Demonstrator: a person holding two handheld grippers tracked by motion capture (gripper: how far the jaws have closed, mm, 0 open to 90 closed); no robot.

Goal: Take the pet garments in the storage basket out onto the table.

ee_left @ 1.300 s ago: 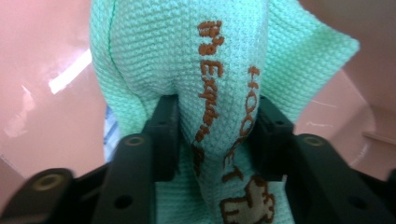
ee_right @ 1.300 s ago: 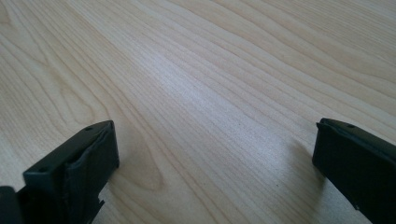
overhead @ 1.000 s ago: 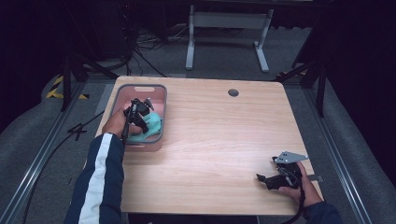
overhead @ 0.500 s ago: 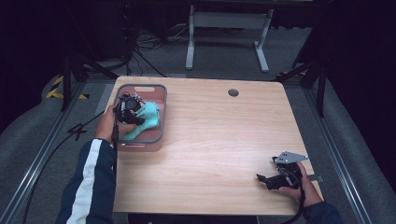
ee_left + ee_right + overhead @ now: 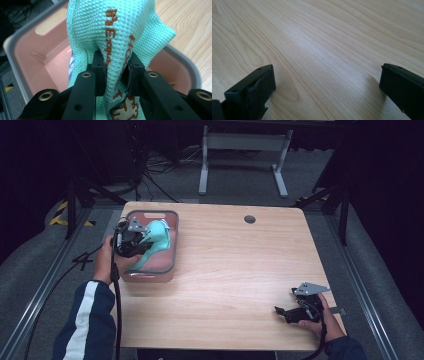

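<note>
Since the earlier frames the left gripper (image 5: 142, 241) has drawn back toward the left rim of the pink plastic bin (image 5: 170, 217), and the mint-green cloth (image 5: 159, 236) has risen with it, now bunched above the bin's floor instead of lying in it; the right gripper (image 5: 285, 311) has not shifted from its place near the front right corner of the wooden table (image 5: 235, 270). In the left gripper view the jaws are clamped on a thick fold of the cloth (image 5: 120, 37), which hangs over the bin (image 5: 25, 50). The right gripper (image 5: 324, 82) has its jaws spread wide with nothing between them, low over the bare tabletop (image 5: 324, 37). The step in hand looks like lifting the cloth out, and it would go best with a straight, steady rise until the trailing folds pass the rim, lest they snag and drag the light bin along. The cloth is a soft waffle weave with rust-orange embroidered lettering, partly legible, and a paler stitched patch below. The bin is smooth, rounded at its corners, grey-edged, with a slot handle.
</note>
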